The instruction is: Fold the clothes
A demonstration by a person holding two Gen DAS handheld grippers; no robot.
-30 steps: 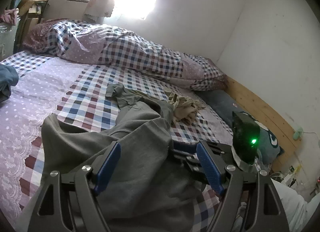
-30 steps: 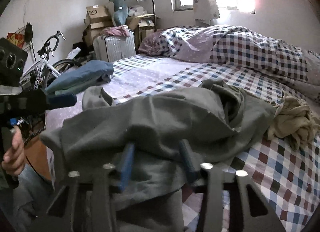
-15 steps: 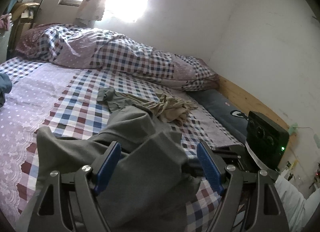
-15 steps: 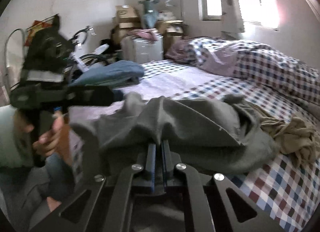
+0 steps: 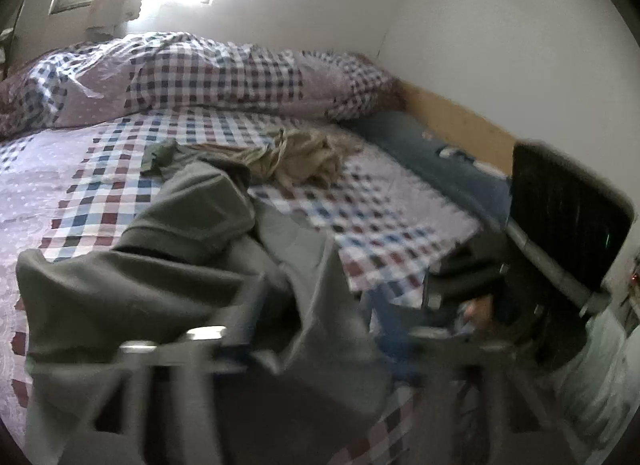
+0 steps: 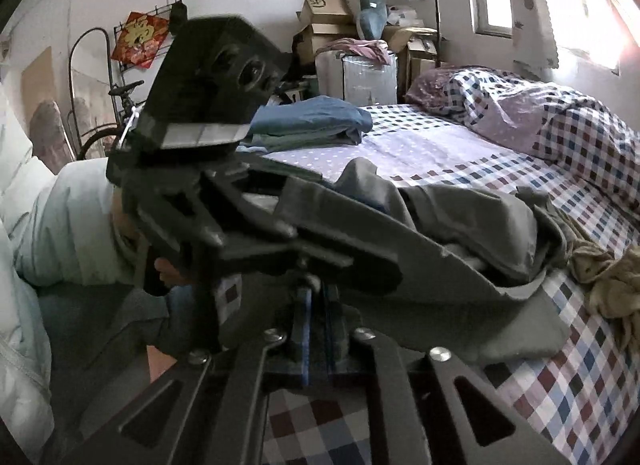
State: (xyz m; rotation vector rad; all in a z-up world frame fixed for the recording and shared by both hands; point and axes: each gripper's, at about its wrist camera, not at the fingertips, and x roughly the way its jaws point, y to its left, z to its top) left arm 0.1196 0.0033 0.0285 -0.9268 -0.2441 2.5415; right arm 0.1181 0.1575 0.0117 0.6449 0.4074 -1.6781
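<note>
Right, the grey garment (image 5: 168,289) lies crumpled across the near side of the bed (image 5: 80,193), one end bunched toward the middle, the near edge lifted off the sheet. Not folded as it lies now.

Right tool (image 6: 316,329): jaws together, blue pads pinching a near edge of the grey cloth. Judging by the taut sheet of fabric running from the pads up over the heap, that grip is there to hold one edge or corner so the cloth can be stretched flat.

Left tool (image 5: 316,305): its own view is motion-blurred. Blue fingers (image 5: 392,325) look spread with grey cloth draped between them, but no clamp visible, so I read it as open, low confidence. In the right view it sits just above and across the right tool, close enough that the two look nearly touching. Likely placed there to take a second hold on the same edge.

A beige garment (image 5: 304,161) sits tangled beyond the grey one, partly touching it. Blue folded clothes (image 6: 312,123) are stacked at the far corner of the bed, well apart: probably the done pile. Checked duvet (image 5: 208,77) is bunched along the wall, which leaves the middle of the bed as working surface.

Risk: the beige piece drags along if the grey one gets pulled.
</note>
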